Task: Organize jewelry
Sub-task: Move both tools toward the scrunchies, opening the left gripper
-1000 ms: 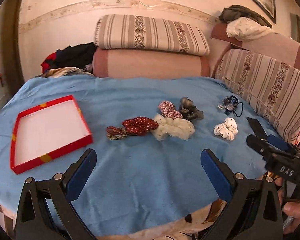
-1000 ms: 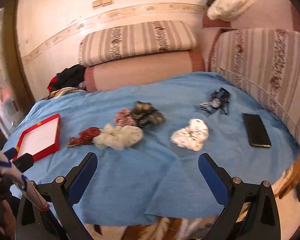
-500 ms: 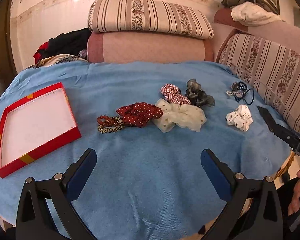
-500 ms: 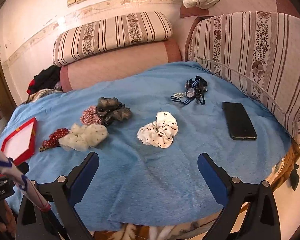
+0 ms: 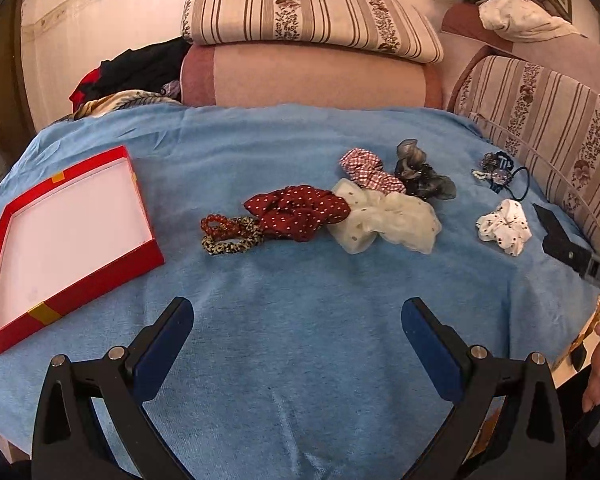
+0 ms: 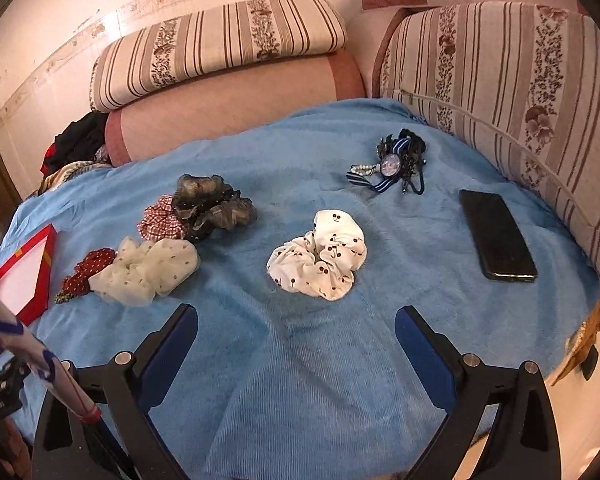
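Scrunchies lie in a row on the blue cloth (image 5: 300, 340): from a shallow red cardboard tray (image 5: 66, 236) at far left, a leopard-print band (image 5: 230, 242), dark red dotted scrunchie (image 5: 298, 212), cream scrunchie (image 5: 384, 222), white cherry-print scrunchie (image 6: 320, 256), then a black phone (image 6: 496, 236). Both the left gripper (image 5: 298, 340) and right gripper (image 6: 296, 340) hover spread wide over bare cloth, grasping nothing.

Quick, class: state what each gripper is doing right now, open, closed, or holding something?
Left gripper: open, holding nothing, above the blue cloth.
Right gripper: open, holding nothing, just short of the white cherry-print scrunchie.
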Motion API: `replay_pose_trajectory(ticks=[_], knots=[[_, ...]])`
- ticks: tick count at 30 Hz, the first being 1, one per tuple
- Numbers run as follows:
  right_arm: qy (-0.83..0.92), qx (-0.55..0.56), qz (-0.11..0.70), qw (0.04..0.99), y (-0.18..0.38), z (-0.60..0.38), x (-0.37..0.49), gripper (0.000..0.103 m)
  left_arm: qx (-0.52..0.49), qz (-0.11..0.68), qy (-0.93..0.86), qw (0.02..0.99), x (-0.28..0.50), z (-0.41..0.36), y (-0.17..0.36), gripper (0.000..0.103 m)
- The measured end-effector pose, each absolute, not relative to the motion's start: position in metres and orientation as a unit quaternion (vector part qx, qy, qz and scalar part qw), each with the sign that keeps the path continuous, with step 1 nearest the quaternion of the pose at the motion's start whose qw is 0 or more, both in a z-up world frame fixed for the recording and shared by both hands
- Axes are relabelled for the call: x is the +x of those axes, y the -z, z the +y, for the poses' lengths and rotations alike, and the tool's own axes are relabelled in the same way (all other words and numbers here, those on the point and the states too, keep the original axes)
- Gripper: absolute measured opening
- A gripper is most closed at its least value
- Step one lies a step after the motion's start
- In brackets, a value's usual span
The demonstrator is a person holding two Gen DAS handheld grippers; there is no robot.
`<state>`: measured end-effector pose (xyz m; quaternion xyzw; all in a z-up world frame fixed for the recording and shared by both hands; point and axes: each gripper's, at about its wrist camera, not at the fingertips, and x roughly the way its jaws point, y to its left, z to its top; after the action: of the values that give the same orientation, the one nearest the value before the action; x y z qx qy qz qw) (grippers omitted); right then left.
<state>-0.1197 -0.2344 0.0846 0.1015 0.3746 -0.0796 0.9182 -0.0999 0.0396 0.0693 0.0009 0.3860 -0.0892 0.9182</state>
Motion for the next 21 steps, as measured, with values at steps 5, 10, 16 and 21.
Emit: replay_pose_trajectory(ticks=[5,10,16,21], knots=[[0.081,0.117,0.394,0.908,-0.081,-0.247,-0.097,0.1,-0.003,0.379,0.085,0.922,-0.08,0.05,-0.078,0.103],[0.092,0.129,0.381,0.911,-0.086,-0.258,-0.088,0.1,-0.029,0.389,0.084,0.917,-0.049,0.077,-0.08,0.103],[0.091,0.141,0.384,0.908,-0.079,-0.263,-0.087,0.1,-0.084,0.392,0.091,0.911,-0.029,0.119,-0.083,0.088],[0.089,0.161,0.379,0.907,-0.078,-0.272,-0.087,0.1,-0.069,0.412,0.119,0.901,-0.015,0.116,-0.075,0.065]])
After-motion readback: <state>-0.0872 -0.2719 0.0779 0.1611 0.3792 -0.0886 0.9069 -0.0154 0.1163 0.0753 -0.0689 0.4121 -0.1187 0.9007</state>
